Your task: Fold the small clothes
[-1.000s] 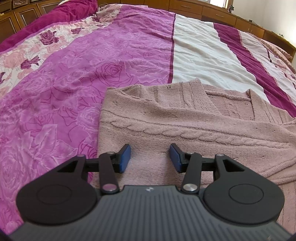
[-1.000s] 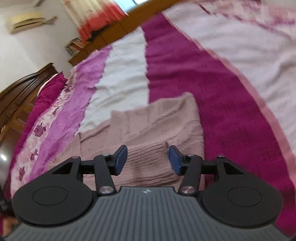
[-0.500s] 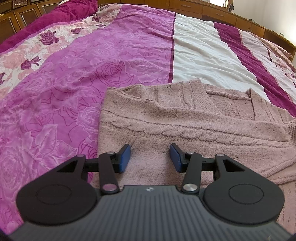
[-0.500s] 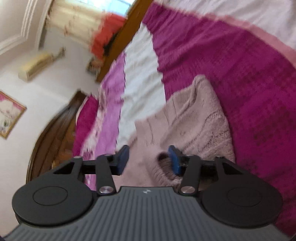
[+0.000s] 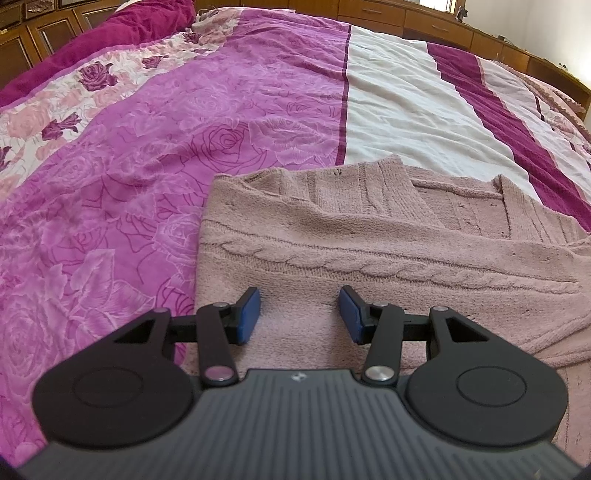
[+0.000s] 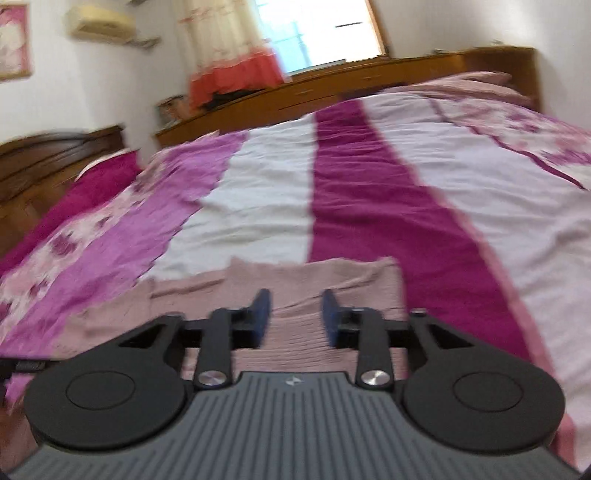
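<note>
A dusty-pink cable-knit sweater point(image 5: 369, 254) lies flat on the bed, one sleeve folded across its body. My left gripper point(image 5: 299, 314) is open and empty, low over the sweater's left part near its left edge. In the right wrist view the same sweater point(image 6: 325, 280) lies under my right gripper point(image 6: 295, 317), which is open and empty, with ribbed knit between its blue pads point(image 6: 262, 314). This view is blurred by motion.
The bedspread point(image 5: 236, 122) has purple rose, white and magenta stripes. Wooden cabinets point(image 5: 424, 22) run along the far side. In the right wrist view a dark wooden headboard point(image 6: 48, 155) is at left and a window with a curtain point(image 6: 236, 48) is behind.
The right gripper has swung and levelled out over the sweater's right part, still open. The left gripper has stayed still and open.
</note>
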A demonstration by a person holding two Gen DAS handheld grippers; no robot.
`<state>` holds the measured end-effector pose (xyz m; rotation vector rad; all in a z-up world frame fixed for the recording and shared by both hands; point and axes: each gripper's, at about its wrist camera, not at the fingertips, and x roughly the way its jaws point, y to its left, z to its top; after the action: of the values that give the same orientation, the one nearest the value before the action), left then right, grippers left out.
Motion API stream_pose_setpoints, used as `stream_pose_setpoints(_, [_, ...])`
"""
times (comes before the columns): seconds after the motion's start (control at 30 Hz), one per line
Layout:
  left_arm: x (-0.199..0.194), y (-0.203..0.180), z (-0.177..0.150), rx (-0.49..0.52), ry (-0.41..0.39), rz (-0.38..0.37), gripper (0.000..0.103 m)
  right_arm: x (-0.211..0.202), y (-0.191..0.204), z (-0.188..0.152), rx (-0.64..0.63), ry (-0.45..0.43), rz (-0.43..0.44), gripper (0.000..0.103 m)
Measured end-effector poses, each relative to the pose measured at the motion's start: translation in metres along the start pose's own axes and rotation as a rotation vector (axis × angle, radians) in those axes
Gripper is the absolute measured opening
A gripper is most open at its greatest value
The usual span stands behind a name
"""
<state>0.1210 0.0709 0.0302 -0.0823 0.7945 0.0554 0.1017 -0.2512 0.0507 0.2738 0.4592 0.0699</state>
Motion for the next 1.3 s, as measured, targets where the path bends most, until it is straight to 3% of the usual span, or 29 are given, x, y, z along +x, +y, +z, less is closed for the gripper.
stream_pose_setpoints(0.03, [0.000, 0.000, 0.000, 0.000, 0.000, 0.000, 0.049, 0.001, 0.002, -0.003, -0.013, 0.020, 0.009, 0.057])
stream_pose_setpoints(0.17, [0.000, 0.000, 0.001, 0.000, 0.001, -0.002, 0.049, 0.029, 0.001, -0.024, -0.010, 0.124, -0.037, 0.058])
stream_pose_setpoints(0.4, [-0.005, 0.001, 0.000, 0.002, 0.006, 0.000, 0.050, 0.017, 0.003, -0.024, -0.008, 0.095, -0.087, 0.058])
stream_pose_setpoints(0.77, [-0.056, 0.014, -0.005, -0.025, 0.014, -0.022, 0.050, -0.054, 0.016, -0.024, 0.015, 0.091, -0.059, 0.059])
stream_pose_setpoints(0.93, [-0.093, 0.027, -0.024, -0.025, 0.012, -0.025, 0.050, -0.089, 0.024, -0.030, 0.064, 0.103, 0.042, 0.072])
stream_pose_setpoints(1.0, [-0.107, 0.033, -0.034, -0.032, 0.015, -0.025, 0.050, -0.106, 0.029, -0.034, 0.071, 0.100, 0.069, 0.072])
stream_pose_setpoints(1.3, [-0.153, 0.046, -0.079, -0.037, 0.035, -0.064, 0.050, -0.170, 0.038, -0.065, 0.080, 0.124, 0.062, 0.072])
